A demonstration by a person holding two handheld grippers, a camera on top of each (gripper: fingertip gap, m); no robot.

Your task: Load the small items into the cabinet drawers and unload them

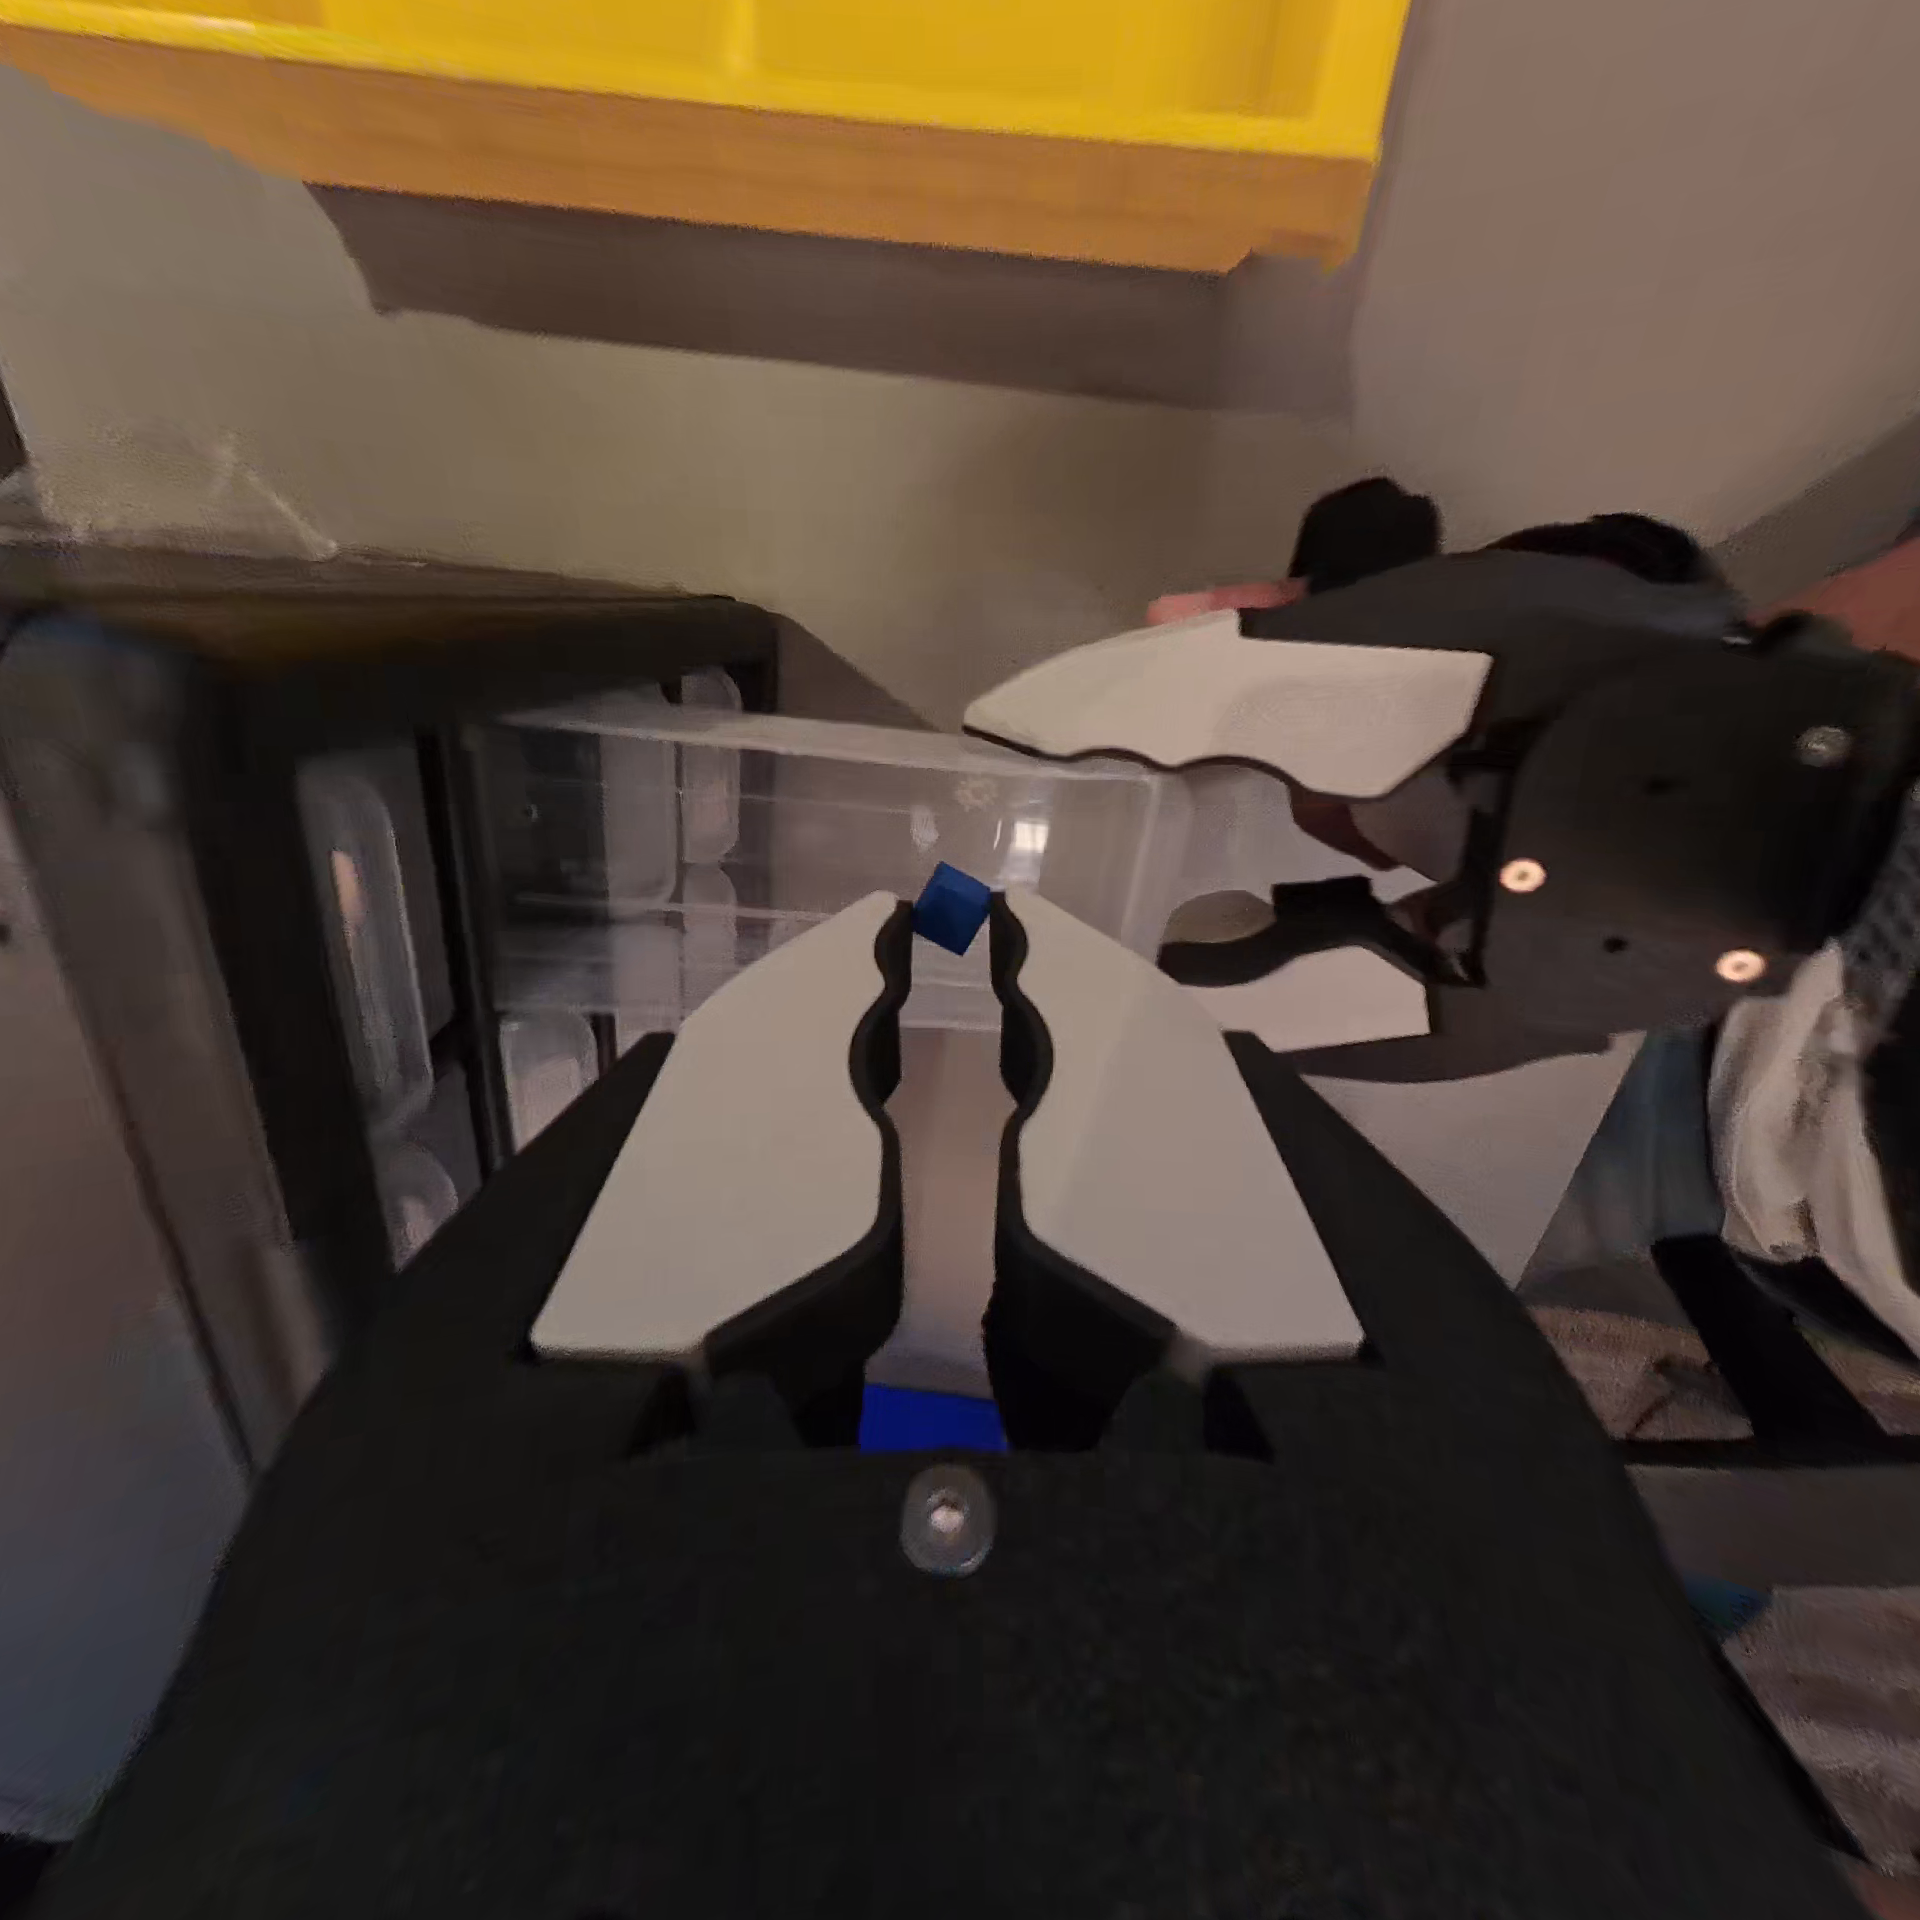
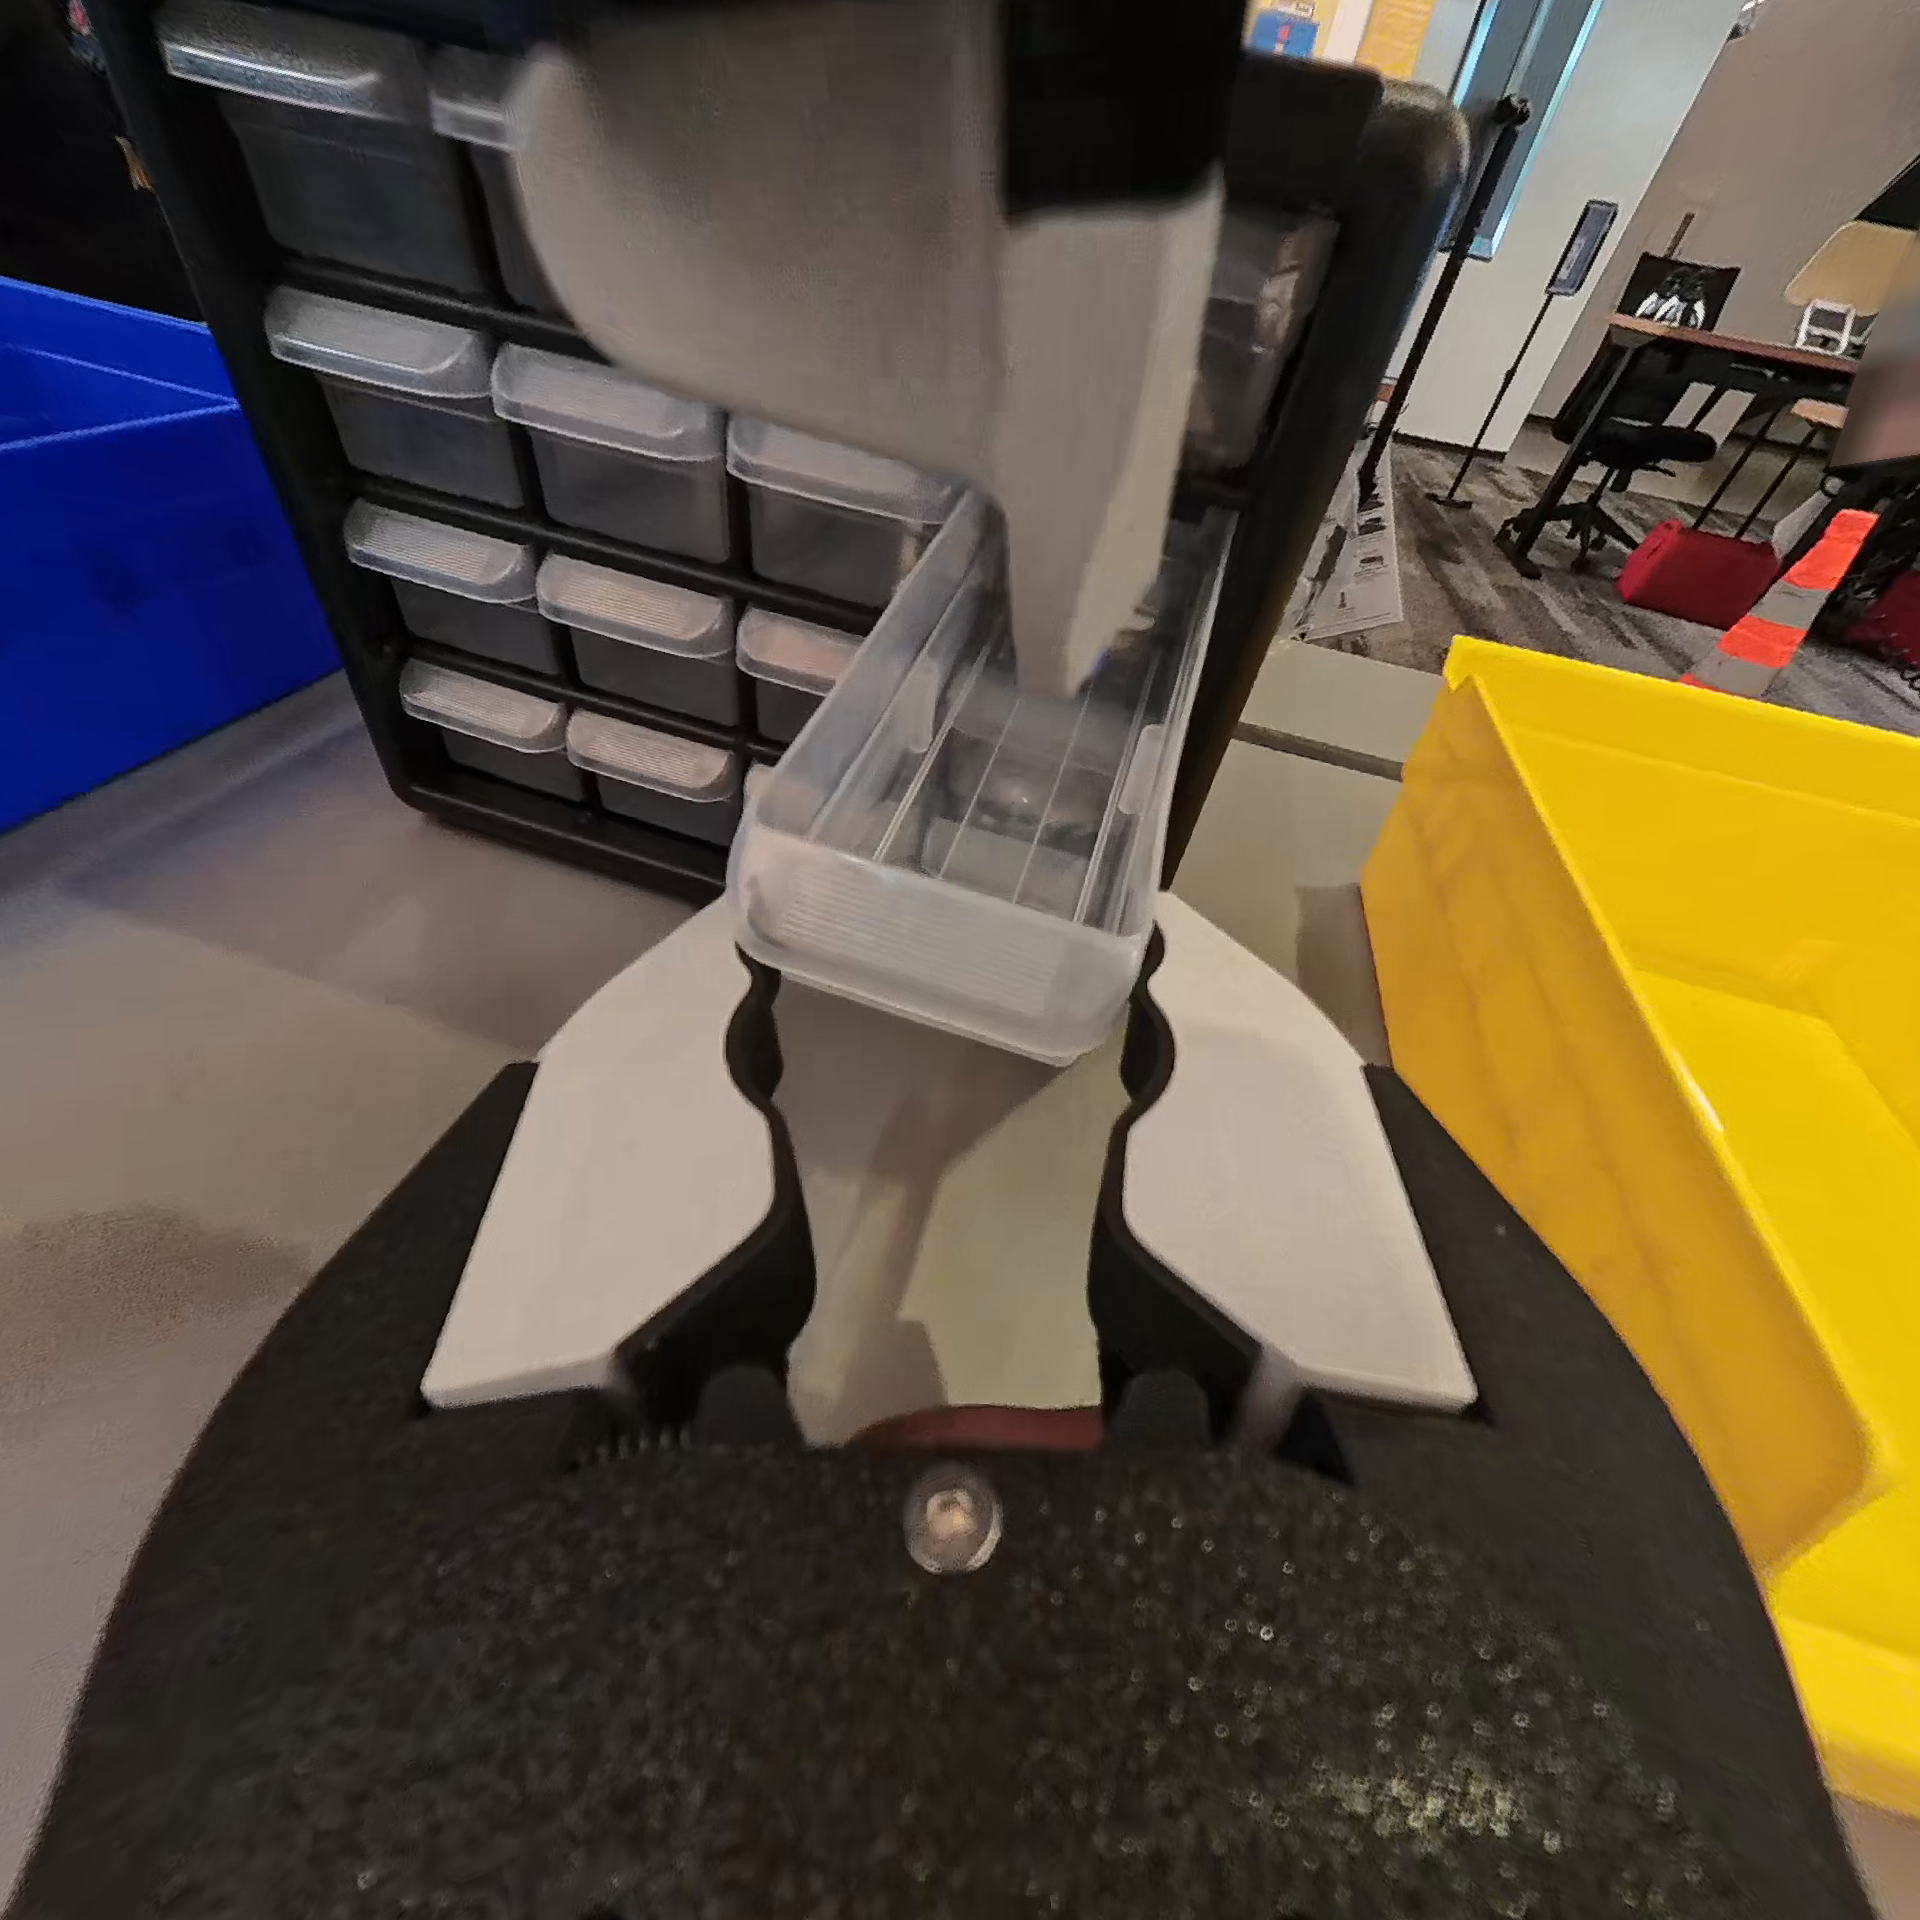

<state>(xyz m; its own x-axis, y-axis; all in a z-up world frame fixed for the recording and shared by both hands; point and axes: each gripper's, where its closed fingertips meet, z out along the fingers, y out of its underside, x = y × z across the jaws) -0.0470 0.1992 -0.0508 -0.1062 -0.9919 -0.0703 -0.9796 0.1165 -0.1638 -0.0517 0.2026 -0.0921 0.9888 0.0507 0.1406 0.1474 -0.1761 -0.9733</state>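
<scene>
While left fingers (image 1: 951, 920) pinch a blue cube (image 1: 948, 908), right fingers (image 2: 940, 982) flank the drawer (image 2: 935, 925) above grey tabletop (image 2: 260, 987).

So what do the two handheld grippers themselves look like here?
Both match: the left gripper and right gripper have a rough black body with a silver centre screw, and two flat pale grey fingers with wavy black inner edges. Seen from the side, the right gripper's black housing shows small silver screws.

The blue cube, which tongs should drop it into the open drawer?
Left. The left tongs already pinch the blue cube over the pulled-out clear drawer, while the right tongs grip its front.
</scene>
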